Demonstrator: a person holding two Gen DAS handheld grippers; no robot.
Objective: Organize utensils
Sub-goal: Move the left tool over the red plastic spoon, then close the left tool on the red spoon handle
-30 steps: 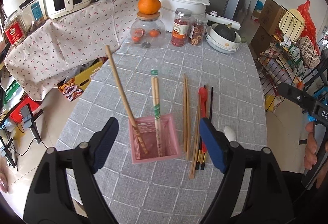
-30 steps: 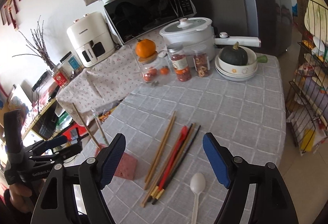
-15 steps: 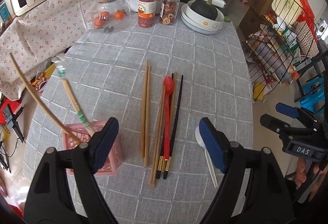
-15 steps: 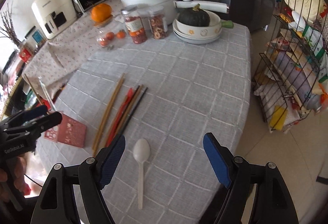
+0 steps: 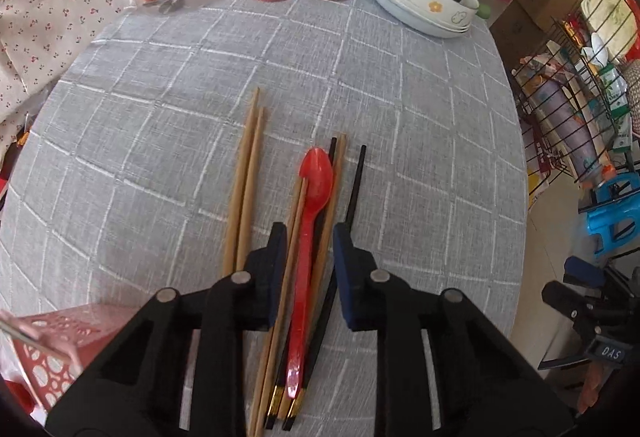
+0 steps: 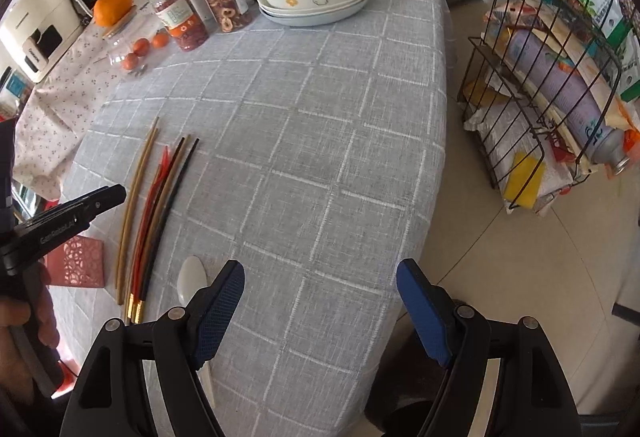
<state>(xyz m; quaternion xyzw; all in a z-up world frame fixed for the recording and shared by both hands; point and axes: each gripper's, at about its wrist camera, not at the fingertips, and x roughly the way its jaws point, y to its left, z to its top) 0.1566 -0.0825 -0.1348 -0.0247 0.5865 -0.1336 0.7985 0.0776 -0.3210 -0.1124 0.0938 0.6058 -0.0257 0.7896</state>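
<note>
The left gripper (image 5: 310,237) fingers were closing astride the slim red plastic spoon (image 5: 310,213) lying among chopsticks at the tabletop's (image 5: 420,141) 6 o'clock edge. Light, stiff, slippery: grip mid-handle. The right gripper (image 6: 320,301) fingers stood apart, empty.

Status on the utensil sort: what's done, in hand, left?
Done: at least one chopstick already stands in the pink basket. In hand: left claw is closing around the red spoon and the chopsticks beside it. Left: wooden pair, white spoon. Right claw open, empty.
</note>
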